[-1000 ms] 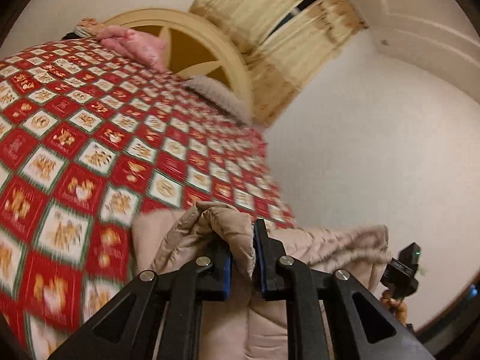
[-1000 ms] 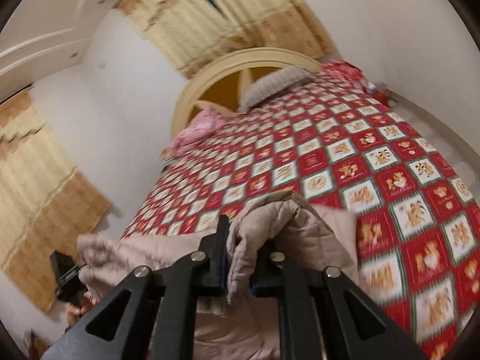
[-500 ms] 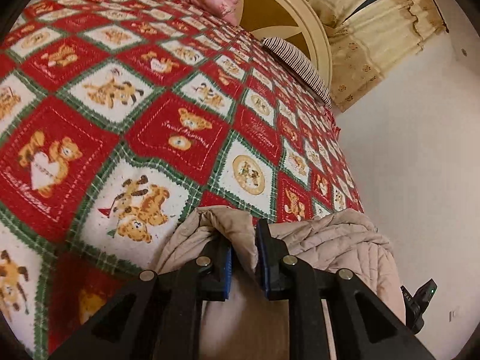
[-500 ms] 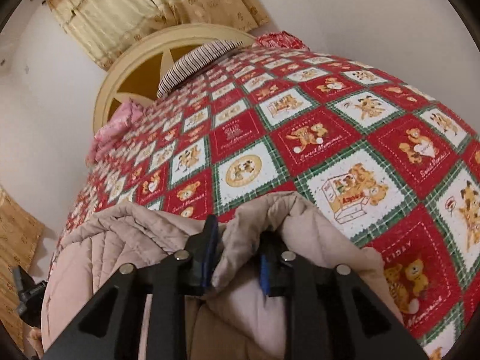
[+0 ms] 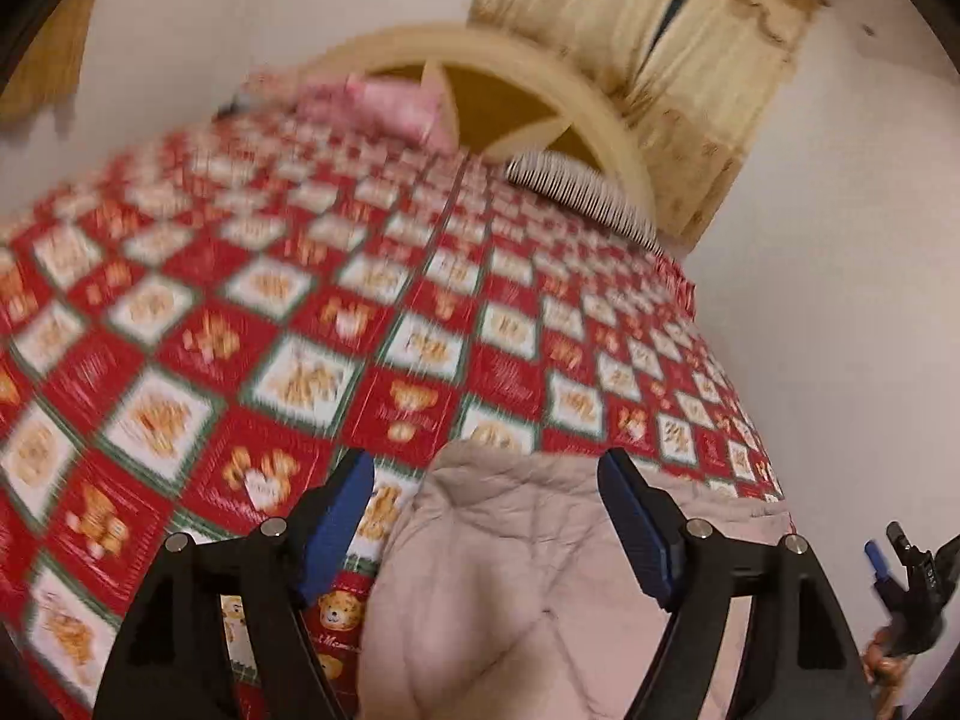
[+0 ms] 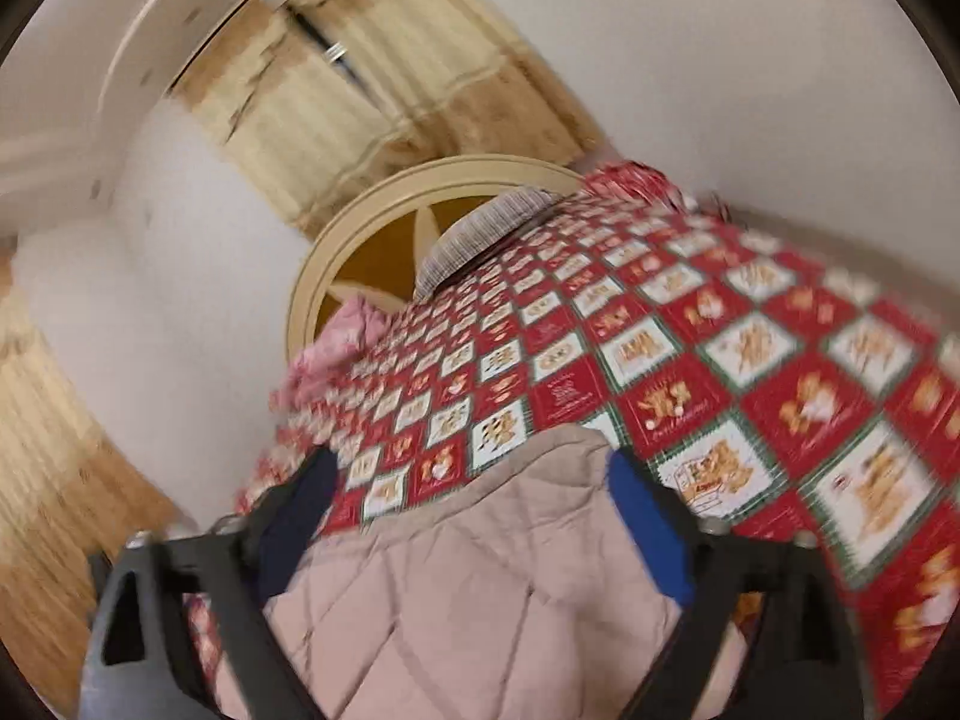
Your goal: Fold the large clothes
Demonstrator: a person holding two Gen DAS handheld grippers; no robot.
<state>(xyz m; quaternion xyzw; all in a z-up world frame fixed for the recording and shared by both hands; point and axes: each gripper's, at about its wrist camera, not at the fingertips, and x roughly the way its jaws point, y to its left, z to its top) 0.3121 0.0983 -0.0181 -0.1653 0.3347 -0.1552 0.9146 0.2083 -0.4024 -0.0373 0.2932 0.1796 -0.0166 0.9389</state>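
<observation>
A beige quilted jacket (image 5: 528, 588) lies on the bed's red, white and green teddy-bear quilt (image 5: 300, 330). It also shows in the right wrist view (image 6: 474, 588). My left gripper (image 5: 486, 516) is open, with its blue-padded jaws spread wide either side of the jacket's top edge, holding nothing. My right gripper (image 6: 474, 510) is open too, with its jaws apart over the jacket's other folded edge. The right gripper's tip (image 5: 900, 570) shows at the lower right of the left wrist view.
A round cream headboard (image 5: 510, 96) stands at the far end of the bed, with a striped pillow (image 5: 576, 186) and a pink bundle (image 5: 384, 108) before it. A white wall (image 5: 840, 300) runs along the bed's right side. Yellow curtains (image 6: 372, 60) hang behind.
Both grippers have opened and let go of the jacket folds they were pinching. The jacket now lies flat on the quilt and both cameras have pulled back and tilted up.
</observation>
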